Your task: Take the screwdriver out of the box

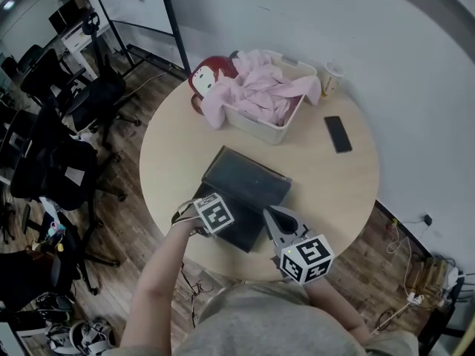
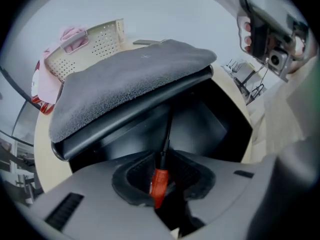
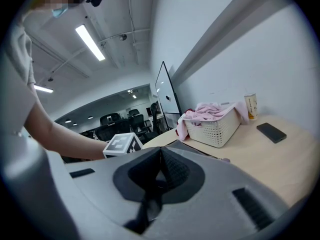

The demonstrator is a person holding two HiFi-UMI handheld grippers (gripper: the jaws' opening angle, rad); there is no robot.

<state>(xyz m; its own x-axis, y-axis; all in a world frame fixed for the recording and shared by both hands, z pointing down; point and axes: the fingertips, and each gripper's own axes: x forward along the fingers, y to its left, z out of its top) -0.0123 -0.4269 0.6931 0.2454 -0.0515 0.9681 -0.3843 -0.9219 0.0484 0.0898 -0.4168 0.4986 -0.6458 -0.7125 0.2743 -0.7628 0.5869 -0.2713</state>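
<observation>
A dark box [image 1: 236, 232] lies open on the round table [image 1: 334, 191], its grey felt lid [image 2: 130, 79] raised over the black inside [image 2: 200, 129]. My left gripper [image 1: 208, 225] points steeply down into the box. In the left gripper view its pads [image 2: 192, 171] are shut on the red handle of the screwdriver [image 2: 159, 181], whose black shaft runs up under the lid. My right gripper [image 1: 273, 217] hangs just right of the box, apart from the lid. Its jaws [image 3: 160, 171] meet with nothing seen between them.
At the back of the table stand a white basket [image 1: 267, 128] of pink cloth, a red-haired doll [image 1: 208, 76] and a cup [image 1: 329, 78]. A black phone [image 1: 338, 133] lies to the right. Office chairs [image 1: 67, 124] crowd the floor on the left.
</observation>
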